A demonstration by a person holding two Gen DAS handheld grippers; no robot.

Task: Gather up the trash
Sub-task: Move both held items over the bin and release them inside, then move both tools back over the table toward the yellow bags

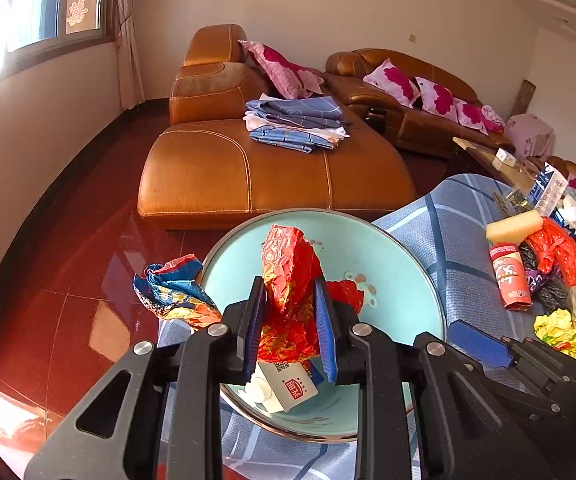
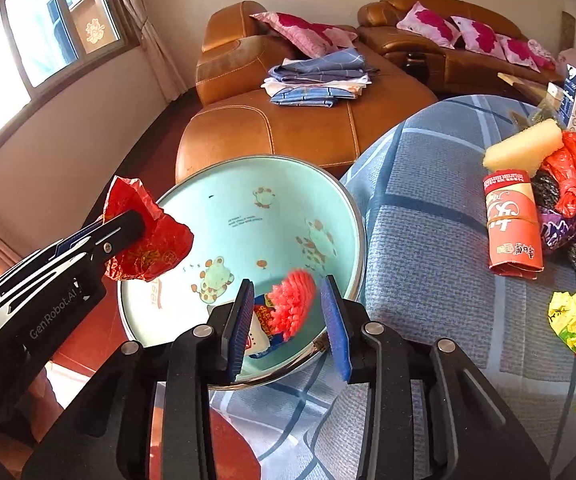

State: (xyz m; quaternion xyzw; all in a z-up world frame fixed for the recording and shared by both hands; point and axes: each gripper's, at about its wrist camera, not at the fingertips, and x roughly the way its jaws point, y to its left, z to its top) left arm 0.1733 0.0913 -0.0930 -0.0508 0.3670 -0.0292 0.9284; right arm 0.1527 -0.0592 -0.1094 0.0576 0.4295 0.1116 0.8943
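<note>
Gripping red wrapper (image 1: 288, 272) in left jaws above basin (image 1: 400, 264) | right jaws open, empty

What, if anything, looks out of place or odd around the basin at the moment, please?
One thing stands out: a crumpled blue and orange wrapper sits outside the basin, hanging off the table edge by the rim rather than inside with the other trash. The left gripper holds a red wrapper above the basin.
</note>
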